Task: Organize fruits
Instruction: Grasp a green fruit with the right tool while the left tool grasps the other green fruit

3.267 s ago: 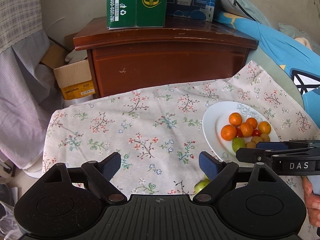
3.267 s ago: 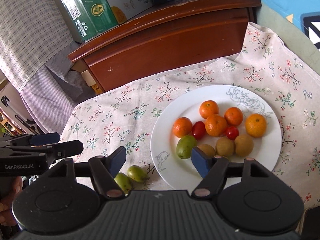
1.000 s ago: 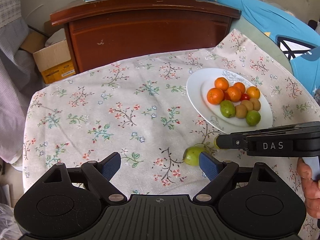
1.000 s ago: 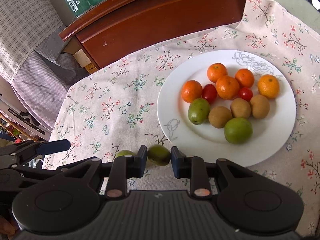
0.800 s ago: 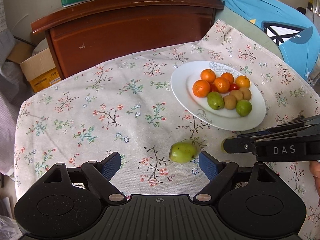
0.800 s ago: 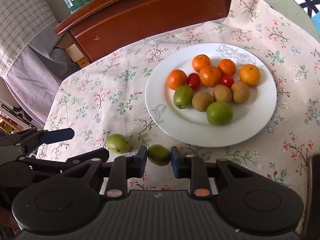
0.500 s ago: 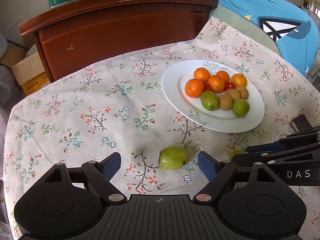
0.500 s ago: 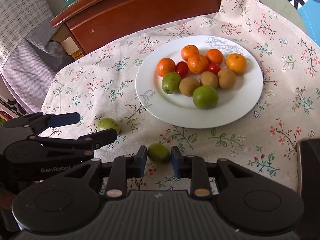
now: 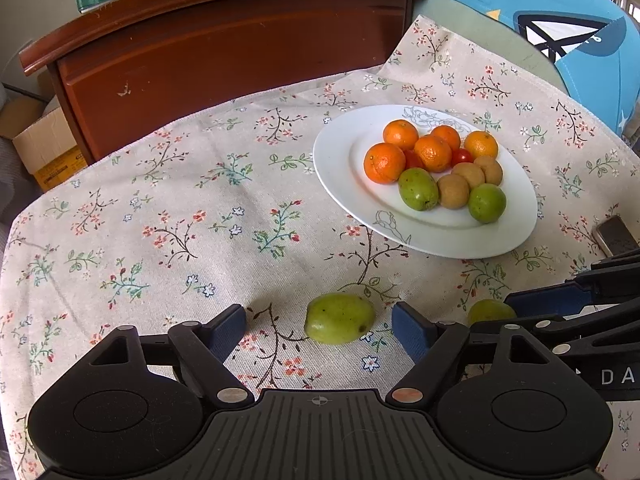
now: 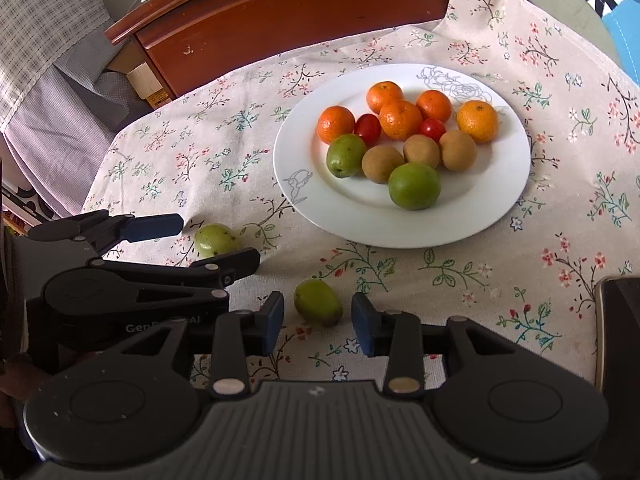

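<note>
A white plate (image 9: pixel 340 168) on the flowered cloth holds several tangerines (image 9: pixel 384 162), two cherry tomatoes, three kiwis and two green fruits. One loose green fruit (image 9: pixel 339 324) lies on the cloth between the pads of my left gripper (image 9: pixel 319 330). Its jaws are closing, with gaps left on both sides. A second green fruit (image 10: pixel 318 302) lies on the cloth between the pads of my right gripper (image 10: pixel 318 325). Those jaws are opening and the pads stand clear of it. The right wrist view also shows the plate (image 10: pixel 400 236) and the left gripper (image 10: pixel 216 240) astride its fruit (image 10: pixel 216 238).
A dark phone (image 9: pixel 614 236) lies on the cloth right of the plate. Behind the table stand a brown wooden cabinet (image 9: pixel 224 48) with green cartons on top, and a cardboard box (image 9: pixel 44 148) at the left. Blue fabric (image 9: pixel 540 8) lies at the back right.
My right gripper drew back from the plate with the green fruit in its jaws, then parted them, leaving the fruit on the cloth. My left gripper sank and came astride the other green fruit.
</note>
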